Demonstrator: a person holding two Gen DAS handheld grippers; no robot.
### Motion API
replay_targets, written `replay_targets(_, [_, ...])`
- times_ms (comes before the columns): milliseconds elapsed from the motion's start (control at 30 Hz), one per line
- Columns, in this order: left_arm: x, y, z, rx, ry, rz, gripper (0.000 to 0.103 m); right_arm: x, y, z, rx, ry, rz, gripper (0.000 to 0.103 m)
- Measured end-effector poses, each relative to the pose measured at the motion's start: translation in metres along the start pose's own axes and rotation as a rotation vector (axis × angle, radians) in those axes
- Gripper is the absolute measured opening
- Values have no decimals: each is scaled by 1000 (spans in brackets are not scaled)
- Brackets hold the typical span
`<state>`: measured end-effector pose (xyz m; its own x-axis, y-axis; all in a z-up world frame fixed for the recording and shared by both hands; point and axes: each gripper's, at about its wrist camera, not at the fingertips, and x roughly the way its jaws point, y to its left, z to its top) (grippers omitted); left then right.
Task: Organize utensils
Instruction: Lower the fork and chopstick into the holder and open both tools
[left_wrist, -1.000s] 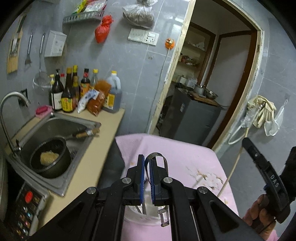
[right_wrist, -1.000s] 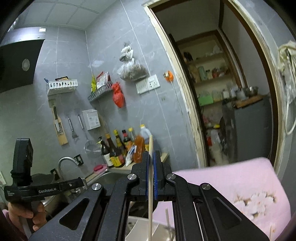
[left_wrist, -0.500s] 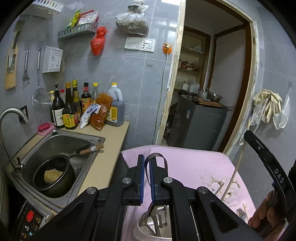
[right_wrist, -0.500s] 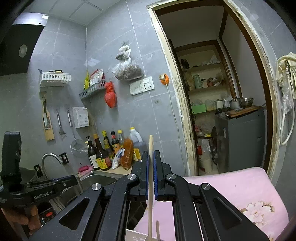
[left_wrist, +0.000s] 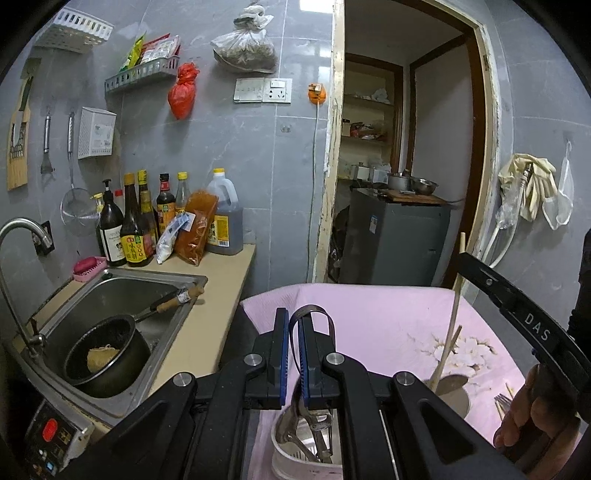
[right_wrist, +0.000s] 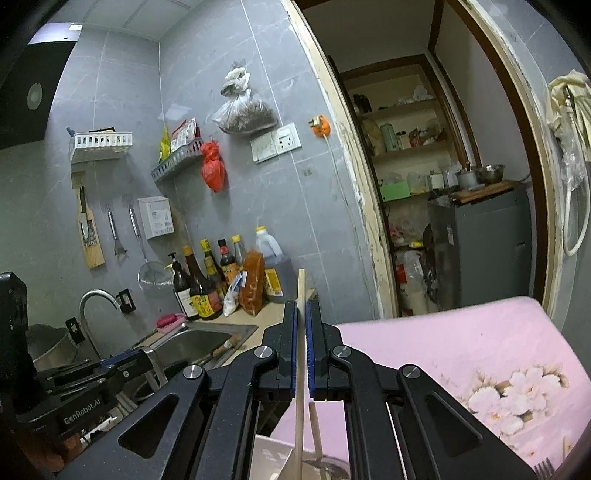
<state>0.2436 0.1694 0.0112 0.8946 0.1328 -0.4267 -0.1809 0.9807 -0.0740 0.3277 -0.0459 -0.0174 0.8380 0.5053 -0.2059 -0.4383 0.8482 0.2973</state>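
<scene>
My left gripper (left_wrist: 292, 325) is shut on metal tongs (left_wrist: 312, 373), whose looped top sticks up between the fingers and whose tips hang into a white utensil holder (left_wrist: 295, 458) on the pink table. My right gripper (right_wrist: 301, 314) is shut on a wooden chopstick (right_wrist: 300, 406), held upright above a white holder (right_wrist: 273, 458). In the left wrist view that chopstick (left_wrist: 452, 321) reaches down into a round cup (left_wrist: 452, 393), next to a second chopstick. A fork (right_wrist: 543, 470) and loose chopsticks (left_wrist: 508, 400) lie on the cloth at right.
The pink flowered tablecloth (left_wrist: 369, 325) covers the table. To the left are a counter with sauce bottles (left_wrist: 133, 229) and a steel sink (left_wrist: 122, 295) holding a black pot. A doorway with a grey cabinet (left_wrist: 391, 240) is behind the table.
Both grippers have risen and tilted back. The tongs have lifted, so the white holder and the cup with chopsticks now show below. Both grips are unchanged.
</scene>
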Motion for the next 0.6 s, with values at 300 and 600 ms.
replay_targets(300, [4, -6, -16, -7, 16, -20, 5, 2, -2, -16, -1, 46, 4, 4])
replay_targets(600, [4, -14, -27, 14, 66, -54, 5, -3, -3, -24, -9, 85, 9, 4])
